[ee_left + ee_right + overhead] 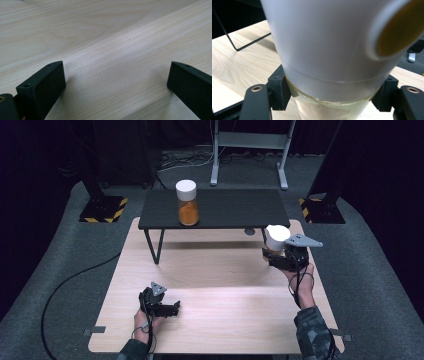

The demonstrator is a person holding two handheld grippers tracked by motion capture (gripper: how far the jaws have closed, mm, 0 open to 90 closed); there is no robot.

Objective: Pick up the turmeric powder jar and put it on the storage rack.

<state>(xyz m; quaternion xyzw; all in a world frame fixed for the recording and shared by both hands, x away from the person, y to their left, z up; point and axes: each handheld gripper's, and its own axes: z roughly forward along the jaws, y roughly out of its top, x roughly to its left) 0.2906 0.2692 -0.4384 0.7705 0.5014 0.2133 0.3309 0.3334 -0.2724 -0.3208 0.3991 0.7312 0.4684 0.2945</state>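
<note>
High view: right gripper [276, 254] raised, gripping jar [276, 238]

Light is falling from above onto the wooden table [210, 285]; surroundings are staying dark. A shadow is lying under the black shelf [215, 207], ahead of the left gripper [172, 309]. White-lidded jar [332, 45] is blurring, too close to right gripper [332, 96] cam. Pics are looking soft, low-res.
</note>
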